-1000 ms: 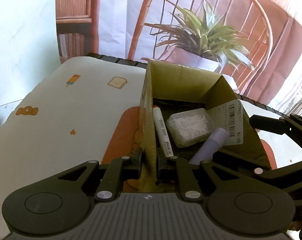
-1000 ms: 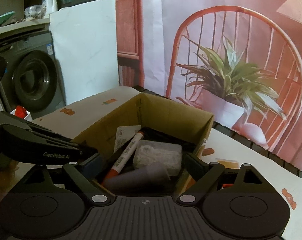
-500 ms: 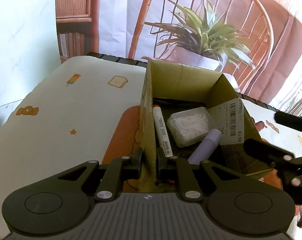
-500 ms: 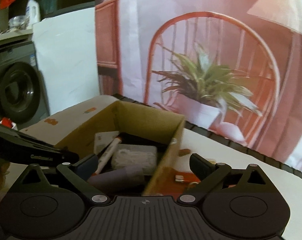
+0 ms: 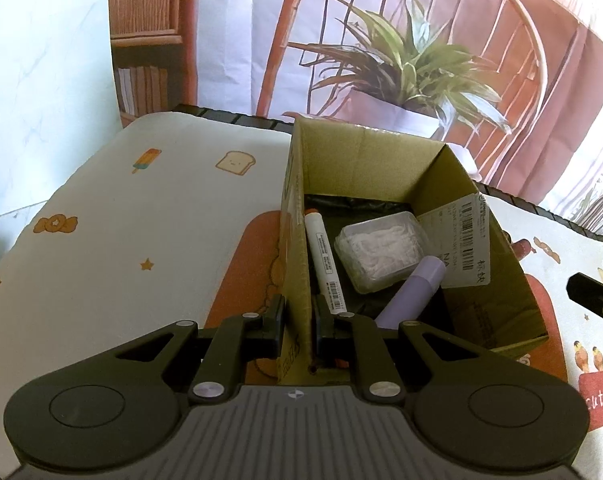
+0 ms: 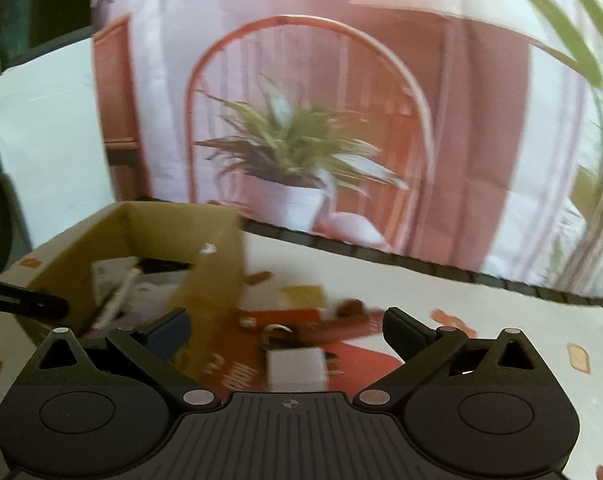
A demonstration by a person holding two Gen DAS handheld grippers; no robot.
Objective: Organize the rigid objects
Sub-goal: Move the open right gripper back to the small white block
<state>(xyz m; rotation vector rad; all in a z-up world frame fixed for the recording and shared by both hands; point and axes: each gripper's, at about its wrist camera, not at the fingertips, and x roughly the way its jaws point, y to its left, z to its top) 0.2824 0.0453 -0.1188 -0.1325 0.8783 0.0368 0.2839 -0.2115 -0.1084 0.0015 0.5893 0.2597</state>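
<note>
Printed cloth (image 5: 149,240) covers the desk under me. My left gripper (image 5: 299,320) is clamped on the near left wall of the cardboard box (image 5: 297,264); inside lie a white marker (image 5: 323,258), a clear plastic case (image 5: 377,252) and a lilac tube (image 5: 415,292). My right gripper (image 6: 285,324) stands wide open, holding nothing, over a small padlock (image 6: 291,356) just right of the box.

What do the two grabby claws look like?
The left gripper and the right gripper are both black plastic. Each has a ribbed grey middle with a tiny crosshair mark, two big round discs, silver rivets and angular linkage arms with triangle holes. The right gripper's left finger has a blue pad.
</note>
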